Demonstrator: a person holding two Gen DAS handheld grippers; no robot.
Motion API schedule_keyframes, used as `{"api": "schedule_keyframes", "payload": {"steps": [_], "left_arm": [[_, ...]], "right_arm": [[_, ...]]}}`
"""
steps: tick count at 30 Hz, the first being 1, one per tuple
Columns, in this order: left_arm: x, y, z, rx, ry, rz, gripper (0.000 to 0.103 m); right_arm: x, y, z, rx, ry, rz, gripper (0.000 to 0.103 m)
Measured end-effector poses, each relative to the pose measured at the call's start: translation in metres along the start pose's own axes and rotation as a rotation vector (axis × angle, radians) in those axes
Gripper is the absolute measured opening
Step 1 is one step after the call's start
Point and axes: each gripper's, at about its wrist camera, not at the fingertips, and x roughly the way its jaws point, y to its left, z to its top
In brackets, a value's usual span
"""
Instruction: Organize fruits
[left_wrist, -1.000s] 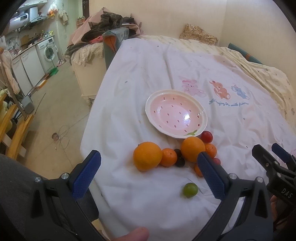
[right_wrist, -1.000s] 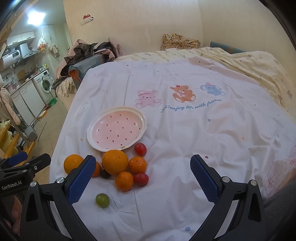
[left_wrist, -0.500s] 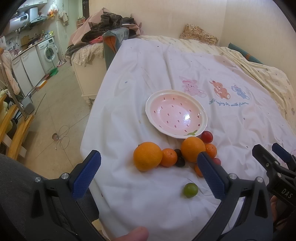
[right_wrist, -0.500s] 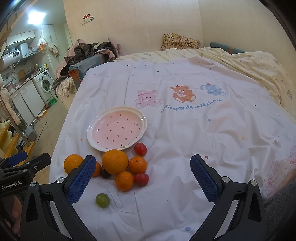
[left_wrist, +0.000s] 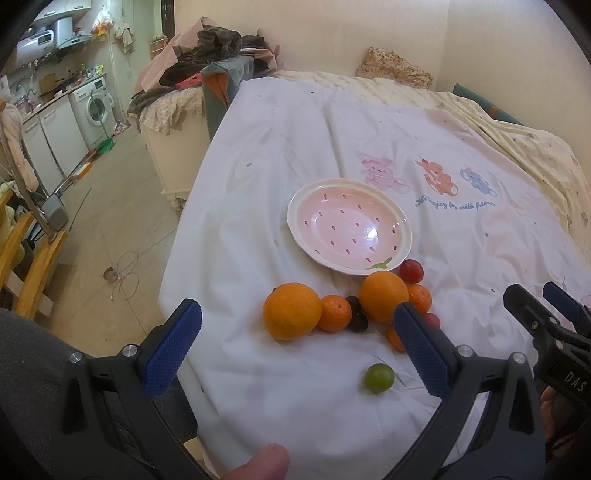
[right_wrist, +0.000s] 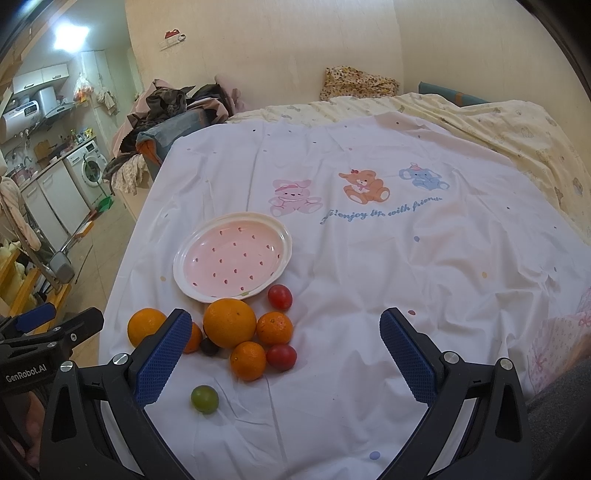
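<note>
Both tongs, left gripper (left_wrist: 295, 354) and right gripper (right_wrist: 284, 360), are hanging wide open and empty short of the fruit cluster (right_wrist: 236, 332) lying just in front of the bare plate (right_wrist: 192, 288), so I'm judging first pick is pending: closing on one orange (left_wrist: 291, 311).

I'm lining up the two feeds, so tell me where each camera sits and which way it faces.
Left wrist: on the left gripper, open, facing the plate and fruit; a fingertip and the right gripper show.
Right wrist: on the right gripper, open, facing the white sheet; the left gripper shows.
Shared: plate, fruit, green fruit.
</note>
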Motion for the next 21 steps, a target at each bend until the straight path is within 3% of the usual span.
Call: {"api": "schedule_keyframes", "payload": {"steps": [21], "left_arm": [[0.0068, -0.0017, -0.0022, 0.007, 0.015, 0.002, 0.103]], "right_arm": [[0.0062, 0.0006, -0.0042, 0.009, 0.020, 0.008, 0.103]]}}
